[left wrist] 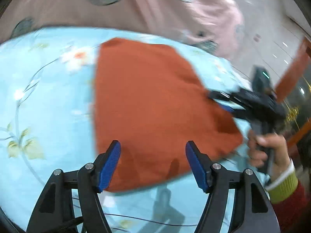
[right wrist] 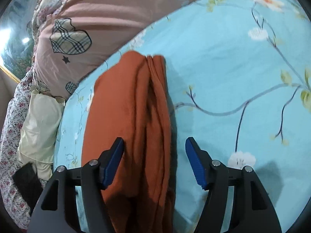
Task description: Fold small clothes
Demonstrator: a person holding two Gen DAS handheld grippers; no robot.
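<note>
An orange cloth (left wrist: 155, 104) lies folded flat on the light blue floral bedsheet (left wrist: 48, 106). My left gripper (left wrist: 153, 153) is open just above its near edge, with nothing between the blue pads. My right gripper (left wrist: 223, 101) shows in the left wrist view at the cloth's right corner. In the right wrist view the same orange cloth (right wrist: 134, 126) runs away from me with layered folded edges along its right side. My right gripper (right wrist: 154, 151) is open, its fingers either side of that folded edge.
A pink quilt (right wrist: 108, 19) with plaid heart patches is bunched behind the sheet (right wrist: 223, 68). A cream pillow (right wrist: 40, 124) and floral fabric (right wrist: 11, 136) lie at the left. A hand in a red sleeve with a green cuff (left wrist: 281, 182) holds the right tool.
</note>
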